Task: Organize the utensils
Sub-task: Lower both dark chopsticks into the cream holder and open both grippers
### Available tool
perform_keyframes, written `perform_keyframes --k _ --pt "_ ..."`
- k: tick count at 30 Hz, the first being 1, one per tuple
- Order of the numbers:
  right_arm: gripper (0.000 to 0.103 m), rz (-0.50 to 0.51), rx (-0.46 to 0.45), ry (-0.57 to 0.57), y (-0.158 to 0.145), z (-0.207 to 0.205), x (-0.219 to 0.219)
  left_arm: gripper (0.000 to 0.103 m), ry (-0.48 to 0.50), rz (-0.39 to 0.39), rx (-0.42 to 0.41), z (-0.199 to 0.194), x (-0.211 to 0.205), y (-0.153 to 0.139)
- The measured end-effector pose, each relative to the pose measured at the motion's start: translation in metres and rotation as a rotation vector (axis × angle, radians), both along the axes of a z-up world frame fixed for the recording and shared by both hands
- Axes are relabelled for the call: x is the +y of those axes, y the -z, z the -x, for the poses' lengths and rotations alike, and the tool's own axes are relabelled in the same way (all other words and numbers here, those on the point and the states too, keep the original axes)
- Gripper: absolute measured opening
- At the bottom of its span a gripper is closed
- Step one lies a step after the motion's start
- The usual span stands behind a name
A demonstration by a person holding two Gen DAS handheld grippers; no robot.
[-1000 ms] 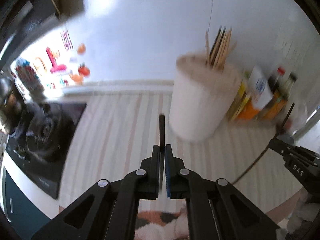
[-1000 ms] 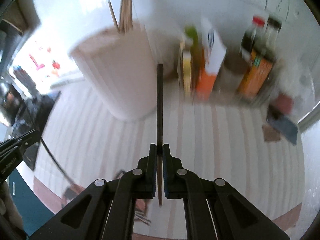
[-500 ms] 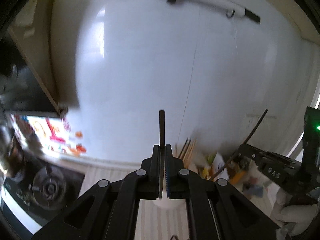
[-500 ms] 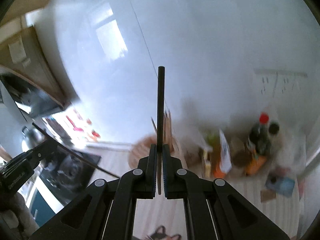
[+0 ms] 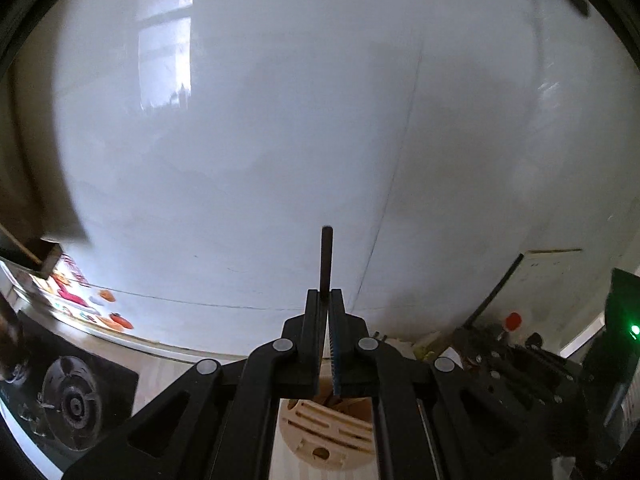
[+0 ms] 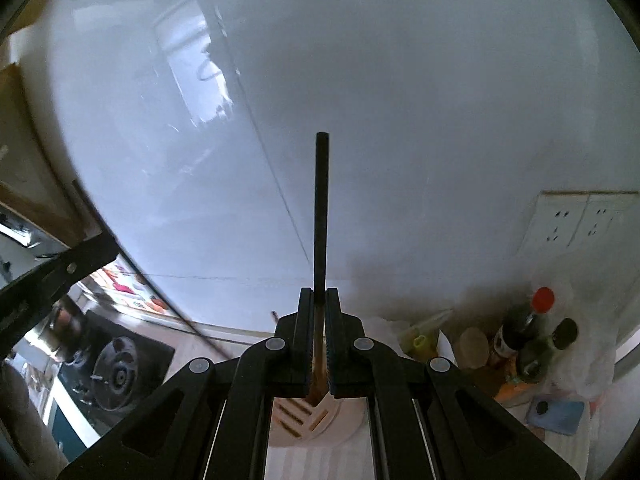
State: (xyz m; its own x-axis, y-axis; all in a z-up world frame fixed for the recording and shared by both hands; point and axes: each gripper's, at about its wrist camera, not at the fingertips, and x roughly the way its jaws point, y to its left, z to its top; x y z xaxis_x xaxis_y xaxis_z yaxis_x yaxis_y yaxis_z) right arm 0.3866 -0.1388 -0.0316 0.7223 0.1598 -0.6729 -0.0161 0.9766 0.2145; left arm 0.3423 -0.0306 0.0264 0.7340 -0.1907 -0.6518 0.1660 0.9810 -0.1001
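Each gripper was clamped on a dark slender chopstick: the left gripper and right gripper held theirs upright above the round slotted wooden-topped holder, tips pointing up.

We count two black tongs, two thin dark chopsticks, one round slotted wooden-topped holder, two dark bottles, two white wall sockets.

The left gripper clamps a dark chopstick at frame centre, pointing up. A slotted wooden holder lid sits below; a stove burner lies lower left.
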Motion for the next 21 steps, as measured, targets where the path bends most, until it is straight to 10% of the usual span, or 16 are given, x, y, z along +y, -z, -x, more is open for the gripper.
perform_keyframes --k 21 --pt "0.005 -0.023 0.096 0.004 0.039 -0.024 0.009 0.008 -0.062 -0.037 0.054 0.000 0.018 0.026"
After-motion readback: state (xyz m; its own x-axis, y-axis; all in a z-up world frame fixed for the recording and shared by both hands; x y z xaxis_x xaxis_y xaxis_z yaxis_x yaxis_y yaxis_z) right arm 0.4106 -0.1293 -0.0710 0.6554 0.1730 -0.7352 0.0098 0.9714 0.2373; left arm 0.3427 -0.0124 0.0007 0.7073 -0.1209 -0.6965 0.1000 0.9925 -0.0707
